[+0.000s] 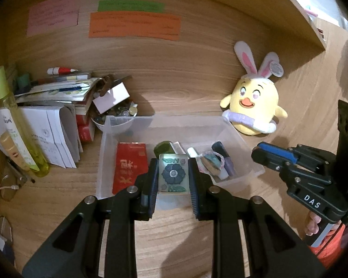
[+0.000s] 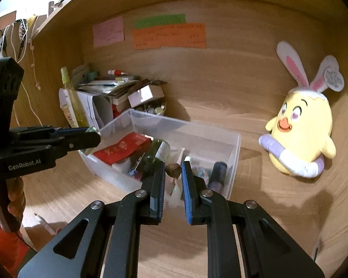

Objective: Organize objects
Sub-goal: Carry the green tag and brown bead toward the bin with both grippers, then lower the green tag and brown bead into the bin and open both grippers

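Note:
My left gripper (image 1: 173, 173) is shut on a pale green tile with a dark flower (image 1: 173, 173) and holds it over the front of a clear plastic bin (image 1: 109, 143). The bin holds a red packet (image 1: 128, 166), a green bottle (image 1: 162, 147) and small tubes (image 1: 222, 159). My right gripper (image 2: 173, 170) is shut on a small brown round object (image 2: 173, 169) above the same bin (image 2: 234, 157). The left gripper also shows in the right wrist view (image 2: 90, 136); the right gripper shows in the left wrist view (image 1: 257, 154).
A yellow chick plush with bunny ears (image 1: 255, 102) leans on the wooden back wall, right of the bin. A stack of books and papers (image 1: 58, 92), a bowl of small items (image 1: 114, 115) and a yellow-green spray bottle (image 1: 18, 125) crowd the left. Sticky notes (image 1: 134, 25) hang above.

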`<state>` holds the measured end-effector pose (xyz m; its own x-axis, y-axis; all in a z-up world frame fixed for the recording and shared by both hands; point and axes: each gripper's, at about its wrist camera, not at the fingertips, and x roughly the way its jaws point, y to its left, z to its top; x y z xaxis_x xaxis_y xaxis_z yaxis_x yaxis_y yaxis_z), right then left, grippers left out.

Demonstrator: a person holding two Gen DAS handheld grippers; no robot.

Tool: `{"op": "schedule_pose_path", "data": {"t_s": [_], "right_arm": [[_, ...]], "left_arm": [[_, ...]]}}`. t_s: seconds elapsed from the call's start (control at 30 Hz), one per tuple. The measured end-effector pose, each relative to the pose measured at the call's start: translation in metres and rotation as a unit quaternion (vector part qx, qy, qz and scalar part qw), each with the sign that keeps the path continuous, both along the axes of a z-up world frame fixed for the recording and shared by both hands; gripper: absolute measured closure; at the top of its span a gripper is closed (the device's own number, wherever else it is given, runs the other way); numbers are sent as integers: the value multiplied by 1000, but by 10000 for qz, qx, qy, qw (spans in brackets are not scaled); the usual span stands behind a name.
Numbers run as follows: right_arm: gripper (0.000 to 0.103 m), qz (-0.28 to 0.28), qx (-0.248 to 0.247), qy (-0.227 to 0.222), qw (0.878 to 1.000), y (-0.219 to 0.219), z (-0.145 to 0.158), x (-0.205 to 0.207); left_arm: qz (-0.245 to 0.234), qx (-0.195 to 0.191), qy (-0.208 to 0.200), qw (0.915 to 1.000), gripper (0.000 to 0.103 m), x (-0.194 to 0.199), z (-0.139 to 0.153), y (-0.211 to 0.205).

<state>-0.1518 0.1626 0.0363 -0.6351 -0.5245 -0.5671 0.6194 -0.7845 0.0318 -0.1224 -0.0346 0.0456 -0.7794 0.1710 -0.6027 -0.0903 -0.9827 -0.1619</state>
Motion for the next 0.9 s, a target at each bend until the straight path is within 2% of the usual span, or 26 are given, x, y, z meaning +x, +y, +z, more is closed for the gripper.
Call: {"op": "schedule_pose_path", "data": {"t_s": [0.33,0.67,0.9], "right_arm": [[90,-38,-79,-44,10000,-8,5,-24],[90,-168,35,-562,9983,-9,-29,-51],[90,-117,140,-763,9969,-14,-45,-60]], "left_arm": [[73,62,-302,9995,79,-29,-12,2],[52,-76,-755,9971,79,-59,-40,12],[13,-106,-882,9960,79,-69,-50,16]]}}
